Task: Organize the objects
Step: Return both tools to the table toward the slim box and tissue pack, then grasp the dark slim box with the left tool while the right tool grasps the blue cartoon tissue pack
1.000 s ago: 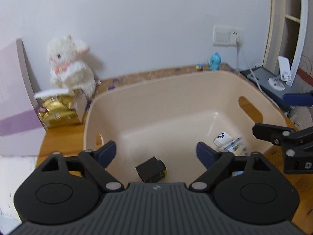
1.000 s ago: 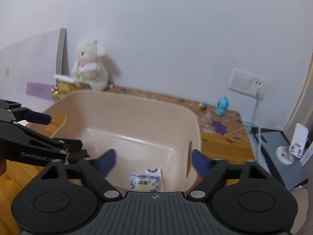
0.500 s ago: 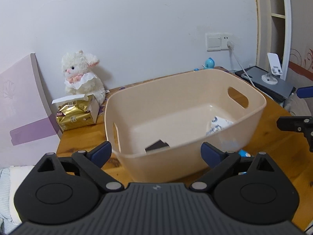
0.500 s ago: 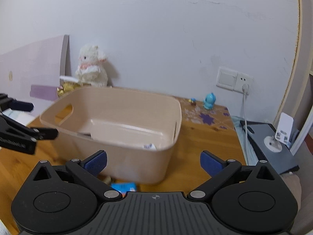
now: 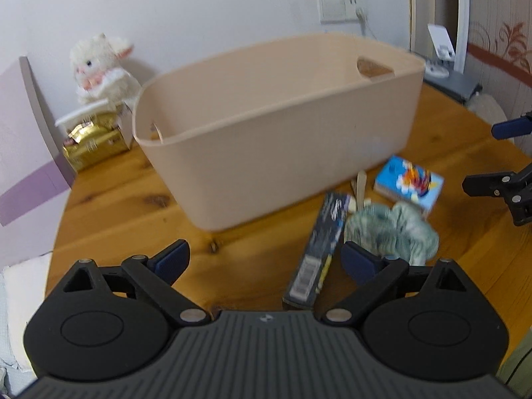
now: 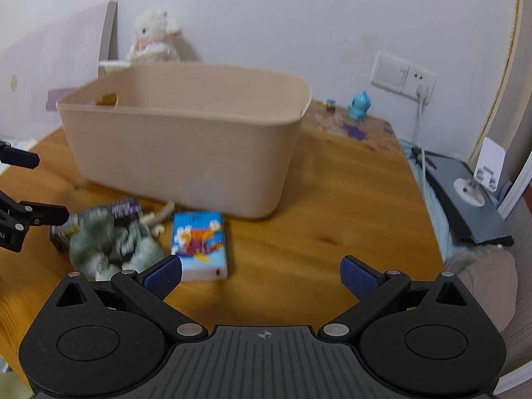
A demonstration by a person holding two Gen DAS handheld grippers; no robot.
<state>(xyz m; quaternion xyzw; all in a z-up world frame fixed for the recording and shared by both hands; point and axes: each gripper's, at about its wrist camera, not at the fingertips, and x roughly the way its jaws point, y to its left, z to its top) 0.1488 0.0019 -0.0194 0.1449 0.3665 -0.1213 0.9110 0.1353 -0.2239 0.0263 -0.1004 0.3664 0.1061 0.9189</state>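
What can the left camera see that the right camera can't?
Only the left wrist view shows the gold packet beside the bunny.

Only the right wrist view shows the little blue toy near the wall socket.

Both show the beige bin, the bunny, the blue box, the green cloth and the dark box.
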